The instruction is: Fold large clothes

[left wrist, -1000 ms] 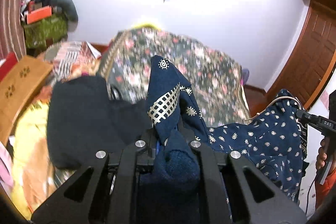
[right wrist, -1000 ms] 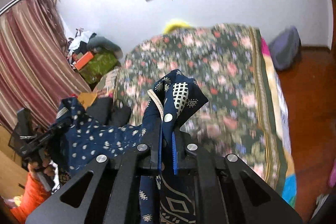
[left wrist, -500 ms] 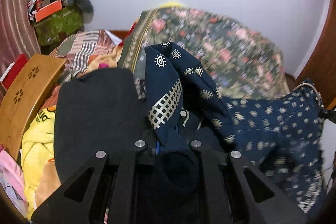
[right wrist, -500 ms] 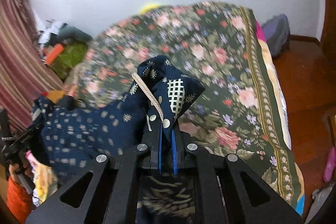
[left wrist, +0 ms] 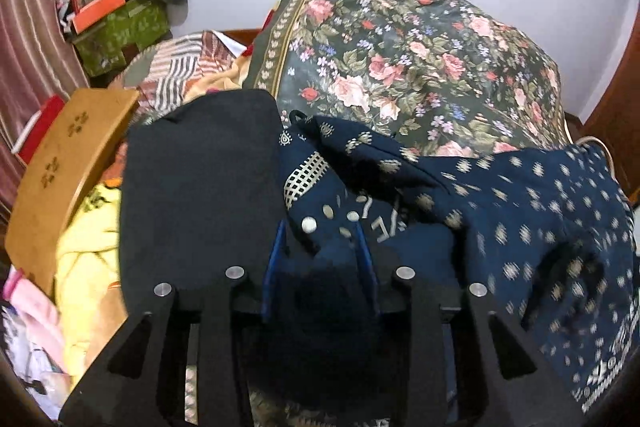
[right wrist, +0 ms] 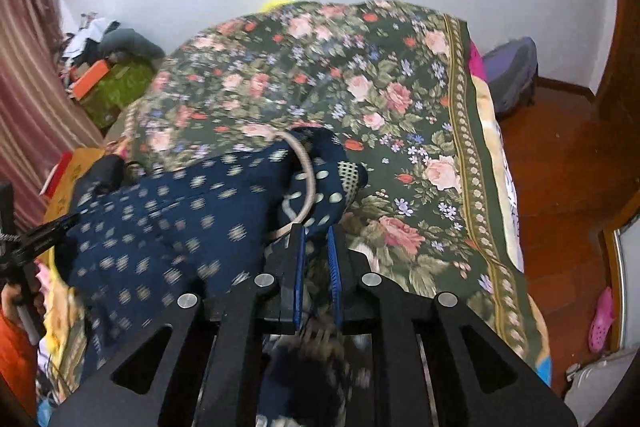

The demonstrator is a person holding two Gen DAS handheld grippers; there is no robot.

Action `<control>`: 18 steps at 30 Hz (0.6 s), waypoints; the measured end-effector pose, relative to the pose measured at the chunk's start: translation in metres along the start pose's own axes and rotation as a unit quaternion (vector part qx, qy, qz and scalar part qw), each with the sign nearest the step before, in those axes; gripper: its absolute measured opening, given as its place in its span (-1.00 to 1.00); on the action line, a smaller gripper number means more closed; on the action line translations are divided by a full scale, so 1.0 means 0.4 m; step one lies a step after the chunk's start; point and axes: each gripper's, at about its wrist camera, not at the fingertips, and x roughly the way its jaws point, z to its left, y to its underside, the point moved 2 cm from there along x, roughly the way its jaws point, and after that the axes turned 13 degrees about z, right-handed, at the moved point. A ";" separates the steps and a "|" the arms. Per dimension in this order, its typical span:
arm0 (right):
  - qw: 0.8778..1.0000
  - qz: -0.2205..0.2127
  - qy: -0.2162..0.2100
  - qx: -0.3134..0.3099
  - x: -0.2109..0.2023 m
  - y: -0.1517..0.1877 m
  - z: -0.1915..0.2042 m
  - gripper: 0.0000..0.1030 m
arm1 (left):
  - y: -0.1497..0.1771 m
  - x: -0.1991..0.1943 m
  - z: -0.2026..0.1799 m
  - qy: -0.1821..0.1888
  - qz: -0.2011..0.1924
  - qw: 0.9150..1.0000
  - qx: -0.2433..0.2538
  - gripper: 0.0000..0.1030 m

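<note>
Navy garment (left wrist: 520, 195) laid across floral bedspread (left wrist: 420, 59), fold unfinished.
Left gripper (left wrist: 320, 239) jaws opening, cloth loosely between; right gripper (right wrist: 316, 239) is seen pinching a corner.

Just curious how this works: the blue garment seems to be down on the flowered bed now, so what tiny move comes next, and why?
Probably the right gripper should let go too. The blue garment lies draped on the flowered bedspread, and the left gripper has its jaws opening with cloth loose between them, while the right one is pinched on a corner.
</note>
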 end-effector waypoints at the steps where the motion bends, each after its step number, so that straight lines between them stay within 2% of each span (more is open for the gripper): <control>1: 1.000 -0.004 0.004 -0.008 -0.023 0.011 0.007 -0.80 | 0.005 -0.017 -0.005 -0.006 -0.003 1.000 0.006 -0.32; 5: 0.999 -0.021 0.011 -0.040 -0.120 0.066 0.038 -0.77 | 0.044 -0.109 -0.021 -0.023 -0.023 0.999 0.040 -0.26; 7: 0.998 -0.025 0.008 -0.050 -0.165 0.098 0.049 -0.69 | 0.071 -0.160 -0.028 -0.025 -0.036 0.998 0.054 -0.06; 12: 0.997 -0.041 -0.001 -0.066 -0.260 0.182 0.079 -0.19 | 0.162 -0.274 -0.032 -0.005 -0.059 0.996 0.073 0.07; 18: 0.997 -0.042 -0.003 -0.067 -0.315 0.285 0.099 -0.05 | 0.274 -0.331 -0.018 0.011 -0.050 0.996 0.079 0.19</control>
